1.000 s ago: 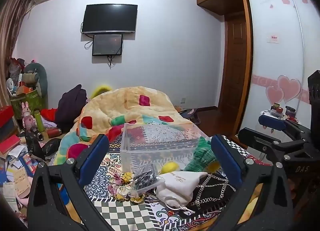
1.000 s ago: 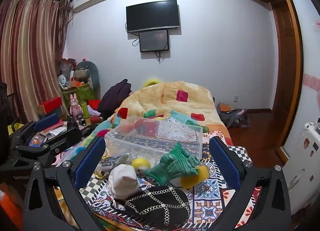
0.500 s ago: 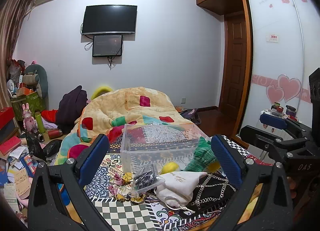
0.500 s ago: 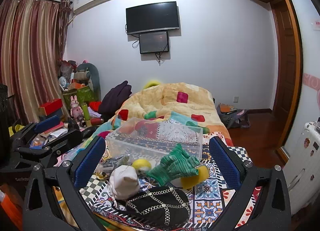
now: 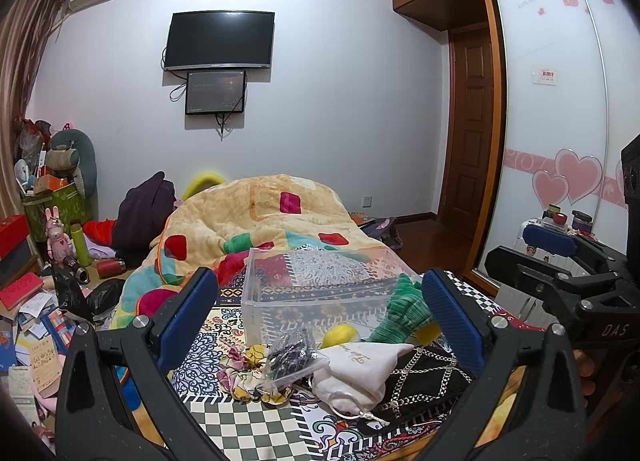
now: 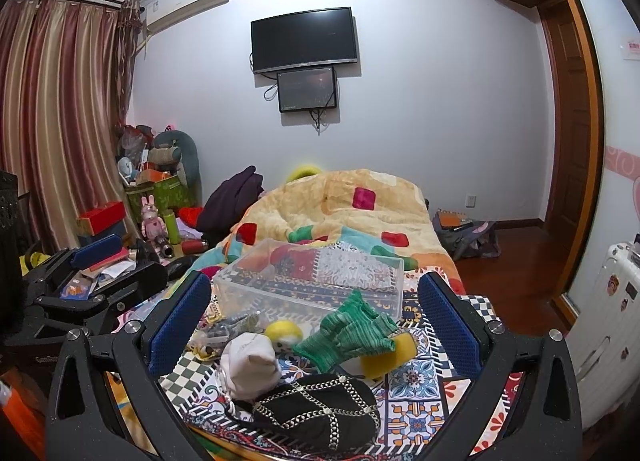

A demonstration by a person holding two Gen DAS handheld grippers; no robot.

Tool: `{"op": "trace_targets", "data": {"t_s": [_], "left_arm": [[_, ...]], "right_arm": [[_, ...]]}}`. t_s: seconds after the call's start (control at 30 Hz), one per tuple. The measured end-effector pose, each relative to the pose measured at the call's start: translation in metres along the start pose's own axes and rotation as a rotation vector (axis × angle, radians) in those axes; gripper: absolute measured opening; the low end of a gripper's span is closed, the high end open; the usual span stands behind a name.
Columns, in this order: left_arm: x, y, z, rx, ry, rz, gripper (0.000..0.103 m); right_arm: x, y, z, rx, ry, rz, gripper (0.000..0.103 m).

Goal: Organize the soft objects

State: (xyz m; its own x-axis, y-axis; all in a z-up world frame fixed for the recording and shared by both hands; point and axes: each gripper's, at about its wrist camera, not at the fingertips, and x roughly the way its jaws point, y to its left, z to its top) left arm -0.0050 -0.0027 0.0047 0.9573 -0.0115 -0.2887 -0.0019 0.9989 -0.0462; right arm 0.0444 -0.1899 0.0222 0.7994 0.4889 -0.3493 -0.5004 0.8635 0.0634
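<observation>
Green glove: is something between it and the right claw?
Nothing visible. The green glove lies uncovered on the patterned cloth, straight ahead of the open right claw; the clear box sits behind it.

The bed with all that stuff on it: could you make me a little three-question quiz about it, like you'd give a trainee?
1. True or false: the clear box already holds the green glove.
2. Which lies nearest the right gripper? A: black cap B: yellow ball C: quilt
3. Fill in: both grippers, left included, are ____ and hold nothing.

Key
1. False: the glove lies on the bed in front of the box, which looks empty.
2. A: the cap with the chain pattern lies closest, beside the white pouch.
3. Open.
</observation>
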Motion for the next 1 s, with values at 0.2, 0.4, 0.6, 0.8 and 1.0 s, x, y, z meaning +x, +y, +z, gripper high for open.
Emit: {"op": "trace_targets", "data": {"t_s": [0.2,0.4,0.6,0.8,1.0], "left_arm": [[-0.0003,-0.0002,0.0008,0.001,0.0,0.001,0.103],[-0.0003,-0.0006,0.001,0.0,-0.001,0.001,0.103],[-0.0004,-0.0003,0.0011,0.0,0.0,0.002,0.103],[-0.002,-0.0015,0.0034,0.003,-0.002,0.001,0.103],[-0.0027,-0.0022,0.0038,0.004,-0.004,0.001,0.103]], "right_arm": [[0.0002,0.0002,0.0003,0.002,-0.003,0.001,0.103],[-0.0001,0.0006,0.0006,0.003,-0.005,0.001,0.103],[-0.0003,0.0002,0.0002,0.003,-0.007,0.001,0.103],[-0.0016,-0.0004,0.002,0.005,-0.009,0.002,0.103],[-0.0015,-0.0005,0.0028,0.006,-0.01,0.003,0.103]]}}
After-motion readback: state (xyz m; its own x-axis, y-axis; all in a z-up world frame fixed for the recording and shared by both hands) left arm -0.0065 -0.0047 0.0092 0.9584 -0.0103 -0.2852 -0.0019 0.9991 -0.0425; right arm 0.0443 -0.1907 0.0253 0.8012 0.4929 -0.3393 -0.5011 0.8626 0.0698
